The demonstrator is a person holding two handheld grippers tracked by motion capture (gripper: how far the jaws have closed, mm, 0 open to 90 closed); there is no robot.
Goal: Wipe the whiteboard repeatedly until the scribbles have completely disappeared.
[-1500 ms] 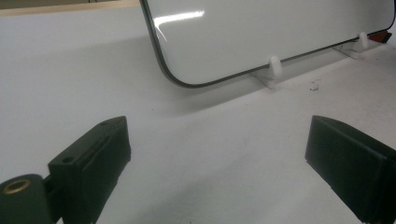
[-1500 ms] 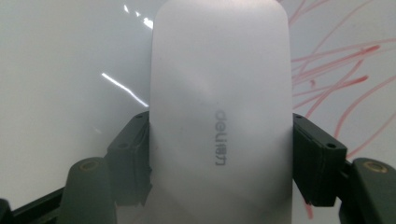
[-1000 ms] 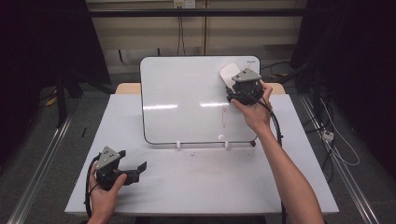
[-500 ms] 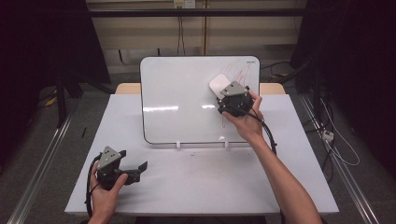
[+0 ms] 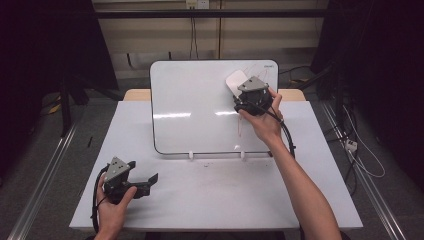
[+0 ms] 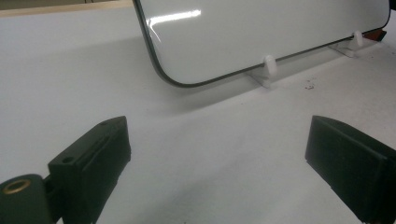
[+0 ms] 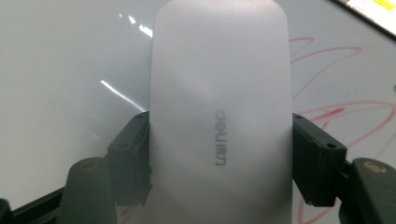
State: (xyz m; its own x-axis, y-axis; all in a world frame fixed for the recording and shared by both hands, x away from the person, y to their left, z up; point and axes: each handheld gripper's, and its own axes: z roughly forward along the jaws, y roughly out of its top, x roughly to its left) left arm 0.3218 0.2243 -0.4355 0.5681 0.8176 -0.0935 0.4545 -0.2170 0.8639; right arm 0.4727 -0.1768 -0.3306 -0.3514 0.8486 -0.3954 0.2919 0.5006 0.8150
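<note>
White worktop [image 5: 210,200] on a grey floor [image 5: 45,150]; metal rails [image 5: 42,175] flank it. Beige wall [image 5: 150,35] behind, dark curtains [image 5: 45,40] either side, loose cables [image 5: 357,150] at right.

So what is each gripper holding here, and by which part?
The right gripper clamps a white whiteboard eraser across its two long sides. The left gripper is open, holding nothing.

Only readable thing is the "deli" logo in grey on the white eraser [image 7: 219,112] the right gripper [image 7: 219,154] is clamped on; it runs lengthwise down the casing. The red scribbles [image 7: 345,93] on the whiteboard [image 7: 60,70] to its right are just loops, no letters. The yellowish label [image 7: 373,5] at the far right corner is too blurry to read.
</note>
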